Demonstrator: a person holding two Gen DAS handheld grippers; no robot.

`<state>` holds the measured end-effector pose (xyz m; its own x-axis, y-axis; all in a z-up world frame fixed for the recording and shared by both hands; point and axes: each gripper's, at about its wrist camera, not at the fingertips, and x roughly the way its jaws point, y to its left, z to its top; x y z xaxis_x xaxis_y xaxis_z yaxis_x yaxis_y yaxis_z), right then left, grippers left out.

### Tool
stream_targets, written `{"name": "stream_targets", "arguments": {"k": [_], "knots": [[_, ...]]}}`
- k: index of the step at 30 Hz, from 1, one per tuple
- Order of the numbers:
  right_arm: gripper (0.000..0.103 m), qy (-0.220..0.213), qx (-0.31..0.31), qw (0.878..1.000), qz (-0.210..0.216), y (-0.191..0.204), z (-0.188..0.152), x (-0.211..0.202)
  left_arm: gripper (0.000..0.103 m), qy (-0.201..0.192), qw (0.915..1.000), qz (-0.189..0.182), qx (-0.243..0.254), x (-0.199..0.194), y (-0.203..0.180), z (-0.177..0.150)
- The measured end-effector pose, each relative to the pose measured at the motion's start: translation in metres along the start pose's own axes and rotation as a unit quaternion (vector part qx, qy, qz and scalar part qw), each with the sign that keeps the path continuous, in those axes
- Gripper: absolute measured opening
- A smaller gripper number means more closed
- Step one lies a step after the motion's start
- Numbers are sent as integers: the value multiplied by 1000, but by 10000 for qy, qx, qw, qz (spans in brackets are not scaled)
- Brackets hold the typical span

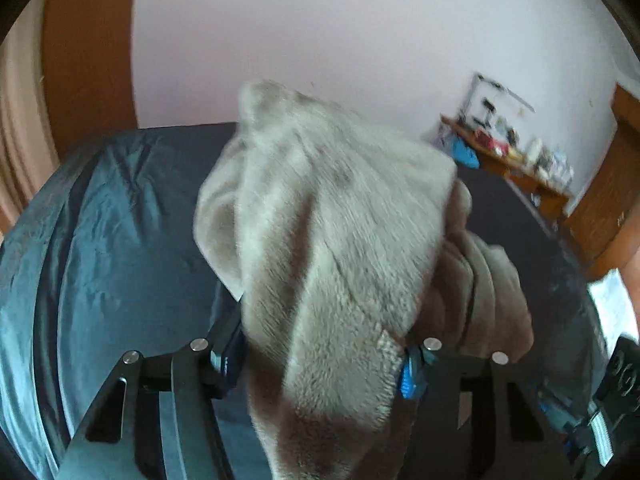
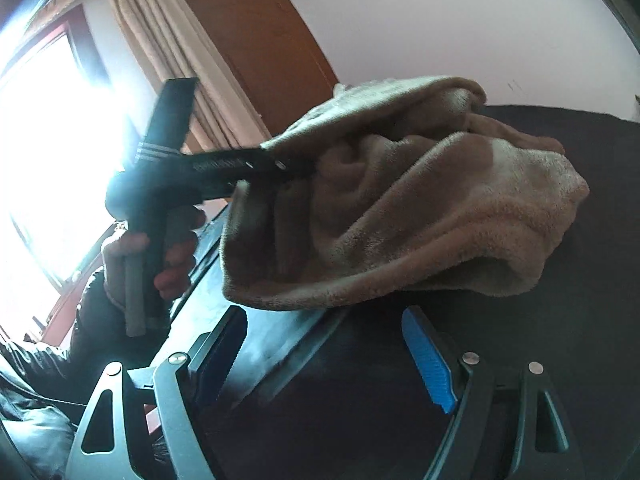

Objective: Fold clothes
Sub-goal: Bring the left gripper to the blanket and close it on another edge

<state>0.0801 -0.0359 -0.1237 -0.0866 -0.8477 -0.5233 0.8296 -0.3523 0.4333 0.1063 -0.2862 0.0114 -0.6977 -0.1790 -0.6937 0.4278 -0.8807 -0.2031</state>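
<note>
A beige fleece garment [image 1: 332, 220] hangs bunched over the bed. In the left wrist view it fills the gap between my left gripper's [image 1: 320, 356] fingers, which are shut on a thick fold of it. The right wrist view shows the same garment [image 2: 420, 208] held up at its left edge by the left gripper [image 2: 296, 172], while its right part rests on the dark bed. My right gripper [image 2: 324, 344] is open just below the garment's lower hem, with nothing between its blue pads [image 2: 430, 364].
The bed is covered by a blue-grey sheet [image 1: 100, 240]. A person's hand [image 2: 132, 252] grips the left gripper's handle. A cluttered wooden desk [image 1: 520, 160] stands by the far wall. A bright window [image 2: 48, 160], curtains [image 2: 172, 60] and a brown door [image 2: 260, 40] lie to the left.
</note>
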Motion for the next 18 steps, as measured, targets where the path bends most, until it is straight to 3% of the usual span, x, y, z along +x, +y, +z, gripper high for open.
{"name": "stream_targets", "arguments": {"k": [3,6,9,13,18], "knots": [[82,43,47,10000,-70,-3,-3,11,63,-165,9994,62,-288,-4,13,6],[82,22,73,9999,-93,-3,16,39,62,-142,9989,188,-394,6,13,9],[82,-15,132,9999,-111,1,18,24,32,-97,9983,321,-482,18,11,12],[82,-79,285,9995,-140,-5,18,8,20,-333,9952,321,-865,15,22,13],[82,-119,549,9982,-191,-19,22,9,19,-1207,9738,470,-1871,-35,77,14]]}}
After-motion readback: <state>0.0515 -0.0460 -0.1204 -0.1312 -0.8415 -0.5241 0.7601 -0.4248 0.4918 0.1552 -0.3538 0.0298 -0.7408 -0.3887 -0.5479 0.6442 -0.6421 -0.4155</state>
